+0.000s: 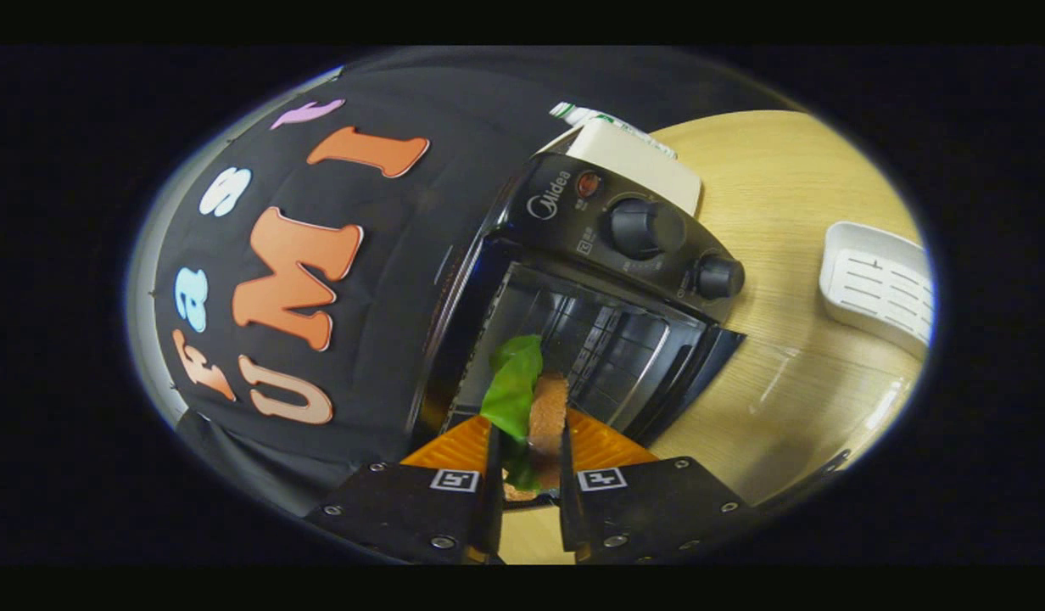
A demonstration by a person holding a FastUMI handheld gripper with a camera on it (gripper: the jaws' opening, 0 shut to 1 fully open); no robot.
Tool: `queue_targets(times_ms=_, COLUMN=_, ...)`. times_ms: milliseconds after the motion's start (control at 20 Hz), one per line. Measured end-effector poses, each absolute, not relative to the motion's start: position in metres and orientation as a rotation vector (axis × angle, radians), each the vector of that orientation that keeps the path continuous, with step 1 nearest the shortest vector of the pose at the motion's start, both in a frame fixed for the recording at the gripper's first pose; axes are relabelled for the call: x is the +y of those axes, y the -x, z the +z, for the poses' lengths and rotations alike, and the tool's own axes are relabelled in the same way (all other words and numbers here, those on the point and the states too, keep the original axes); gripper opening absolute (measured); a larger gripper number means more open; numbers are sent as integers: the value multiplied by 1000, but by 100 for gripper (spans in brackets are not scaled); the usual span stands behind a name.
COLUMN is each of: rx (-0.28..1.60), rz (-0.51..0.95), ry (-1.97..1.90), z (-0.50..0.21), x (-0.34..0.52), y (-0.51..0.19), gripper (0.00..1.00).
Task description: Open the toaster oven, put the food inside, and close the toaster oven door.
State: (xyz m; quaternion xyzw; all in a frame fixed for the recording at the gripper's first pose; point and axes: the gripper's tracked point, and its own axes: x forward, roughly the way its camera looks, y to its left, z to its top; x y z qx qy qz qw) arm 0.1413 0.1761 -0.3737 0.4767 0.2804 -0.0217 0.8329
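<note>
My gripper (pixel 528 454) is shut on the food (pixel 527 406), a brown bread slice with a green lettuce leaf, which sticks up from between the two orange fingers (pixel 455 445). Just beyond the food stands the black toaster oven (pixel 590 280), tilted in this view. Its door (pixel 696 373) is swung open, so the wire rack (pixel 599 335) inside the dark chamber shows. Two black knobs (pixel 645 227) sit on the oven's control panel. The food's tip hangs in front of the chamber opening.
The oven rests on a light wooden table (pixel 794 212). A white slotted tray (pixel 879 284) lies on the table beyond the knobs. A cream box (pixel 633 161) sits behind the oven. The booth's black cloth wall (pixel 387 339) stands close on the oven's other side.
</note>
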Motion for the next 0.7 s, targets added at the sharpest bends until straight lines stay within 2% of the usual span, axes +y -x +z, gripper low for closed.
queue_targets(times_ms=150, rx=592, rz=-117, ry=-1042, z=-384, x=180, y=-148, gripper=31)
queue_targets(times_ms=350, rx=606, rz=-208, ry=-1019, z=-393, x=176, y=-140, gripper=46)
queue_targets(times_ms=450, rx=636, rz=-220, ry=-979, z=-399, x=176, y=-134, gripper=62)
queue_targets(times_ms=500, rx=654, rz=-224, ry=-967, z=-404, x=177, y=-132, gripper=78)
queue_targets(times_ms=600, rx=681, rz=-225, ry=-942, z=-410, x=178, y=-125, gripper=96)
queue_targets(times_ms=700, rx=696, rz=-218, ry=-923, z=-409, x=177, y=-117, gripper=98)
